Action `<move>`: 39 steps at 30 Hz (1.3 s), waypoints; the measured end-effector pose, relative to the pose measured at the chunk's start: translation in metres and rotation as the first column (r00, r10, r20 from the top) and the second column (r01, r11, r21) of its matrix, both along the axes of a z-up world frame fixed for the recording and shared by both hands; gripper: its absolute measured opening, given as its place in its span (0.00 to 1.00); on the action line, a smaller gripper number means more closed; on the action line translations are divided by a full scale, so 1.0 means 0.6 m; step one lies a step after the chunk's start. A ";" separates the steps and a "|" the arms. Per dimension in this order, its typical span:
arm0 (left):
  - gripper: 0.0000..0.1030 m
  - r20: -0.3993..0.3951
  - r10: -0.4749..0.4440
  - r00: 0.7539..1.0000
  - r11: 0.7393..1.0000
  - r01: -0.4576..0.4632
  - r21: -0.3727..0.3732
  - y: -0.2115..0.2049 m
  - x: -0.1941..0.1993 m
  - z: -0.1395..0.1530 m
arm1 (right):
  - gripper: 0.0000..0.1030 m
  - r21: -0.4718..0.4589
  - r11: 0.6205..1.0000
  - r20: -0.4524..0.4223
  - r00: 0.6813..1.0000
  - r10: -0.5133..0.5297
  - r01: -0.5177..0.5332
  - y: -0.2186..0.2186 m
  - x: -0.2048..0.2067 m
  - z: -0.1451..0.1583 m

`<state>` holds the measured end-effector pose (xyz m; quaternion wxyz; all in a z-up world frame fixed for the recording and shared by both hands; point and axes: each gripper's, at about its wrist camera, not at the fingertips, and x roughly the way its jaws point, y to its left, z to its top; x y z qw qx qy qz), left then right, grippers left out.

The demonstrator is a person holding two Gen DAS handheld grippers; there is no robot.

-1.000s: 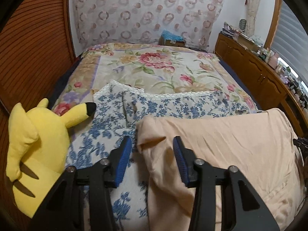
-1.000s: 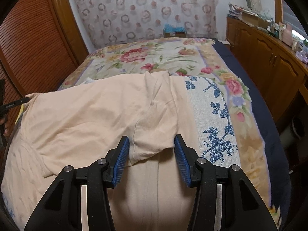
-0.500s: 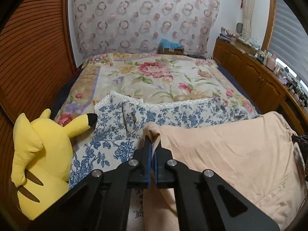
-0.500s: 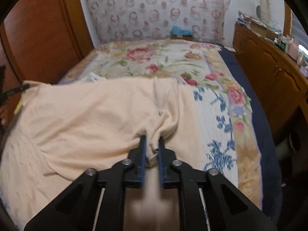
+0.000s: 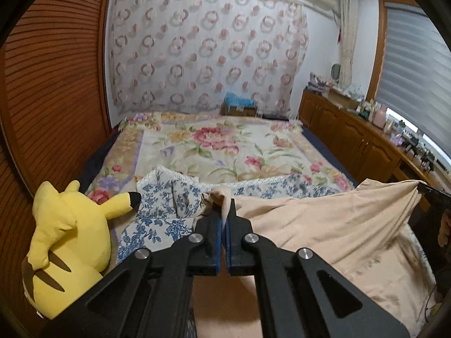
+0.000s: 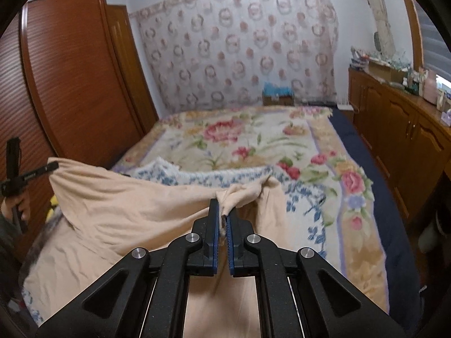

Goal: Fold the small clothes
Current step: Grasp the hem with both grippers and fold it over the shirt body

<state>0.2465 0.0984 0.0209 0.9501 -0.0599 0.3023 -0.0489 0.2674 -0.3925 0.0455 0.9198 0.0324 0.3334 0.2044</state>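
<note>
Two black tongs with blue pads hold a peach garment (image 5: 324,225) above a bed (image 5: 220,146) with a floral cover. The left tongs (image 5: 224,217) are clenched on one corner, the right tongs (image 6: 222,217) on the other, the cloth stretched between them. A yellow plush toy (image 5: 64,242) sits at the left.

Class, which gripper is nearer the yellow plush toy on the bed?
Left. The left gripper grips the peach garment right beside the yellow plush toy; the right gripper holds its opposite corner.
</note>
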 end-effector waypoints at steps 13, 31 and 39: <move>0.00 0.033 0.010 0.999 0.999 -0.009 -0.030 -0.015 -0.158 -0.012 | 0.02 -0.003 1.000 0.089 0.996 0.019 -0.019 -0.029 -0.132 0.080; 0.00 0.091 0.018 0.996 0.999 -0.014 -0.040 -0.015 -0.321 -0.033 | 0.02 -0.049 0.999 0.107 0.994 0.001 0.005 -0.040 -0.289 0.075; 0.00 0.072 0.037 0.997 0.998 -0.033 -0.049 0.007 -0.372 -0.042 | 0.02 -0.055 0.998 0.095 0.995 -0.012 0.017 -0.058 -0.349 0.080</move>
